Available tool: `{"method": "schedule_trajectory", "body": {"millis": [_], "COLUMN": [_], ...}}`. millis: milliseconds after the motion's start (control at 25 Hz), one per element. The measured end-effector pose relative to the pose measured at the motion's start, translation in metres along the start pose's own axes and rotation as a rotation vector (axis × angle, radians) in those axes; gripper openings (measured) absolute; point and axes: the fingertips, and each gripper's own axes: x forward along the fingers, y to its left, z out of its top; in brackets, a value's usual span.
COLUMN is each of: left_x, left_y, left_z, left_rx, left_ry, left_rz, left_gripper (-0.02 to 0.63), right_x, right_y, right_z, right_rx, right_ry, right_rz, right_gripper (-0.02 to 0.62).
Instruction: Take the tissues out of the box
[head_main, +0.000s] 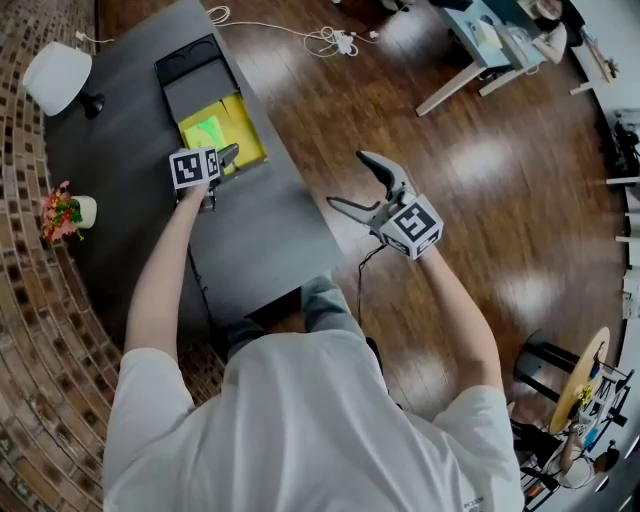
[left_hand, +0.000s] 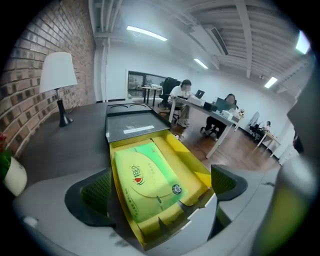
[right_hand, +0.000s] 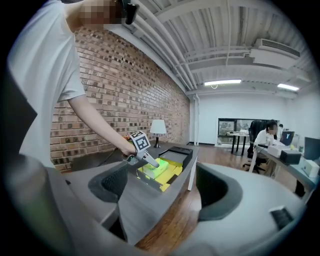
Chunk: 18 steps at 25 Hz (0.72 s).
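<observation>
Fingers of the left gripper stand wide apart, one on each side of the near end of the open yellow cardboard box, and they do not press on it. Inside this box lies the flat green tissue pack, still in its place, against the left wall. Behind the box, a dark grey cover continues away from the person. The box rests on the dark grey counter, near its right edge.

From the head view, the left arm is stretched forward over the counter, the forearm bare, the hand closed round the handle under the marker cube, and the left gripper points down at the near corner of the box.

The right arm is bent at the elbow and held out to the side, above the brown wooden floor, well apart from the box. The right gripper has its fingers spread open with nothing between them.

Farther on the counter stand a lamp with a white shade and a small white pot with flowers, near the brick wall.
</observation>
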Motion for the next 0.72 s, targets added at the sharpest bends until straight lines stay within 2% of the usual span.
{"method": "schedule_trajectory", "body": {"millis": [200, 400, 720], "left_x": [0.023, 0.034, 0.041], "left_y": [0.008, 0.014, 0.017], "left_z": [-0.009, -0.013, -0.011], "left_rx": [-0.028, -0.051, -0.040], "left_ry": [0.080, 0.119, 0.120], "left_rz": [0.052, 0.121, 0.159], "left_gripper": [0.600, 0.592, 0.591], "right_x": [0.005, 0.002, 0.002], "right_y": [-0.001, -0.002, -0.010], "right_z": [0.000, 0.011, 0.007], "right_rx": [0.015, 0.026, 0.052], "right_ry": [-0.003, -0.053, -0.045], "right_rz": [0.014, 0.021, 0.015], "right_gripper": [0.437, 0.410, 0.411]}}
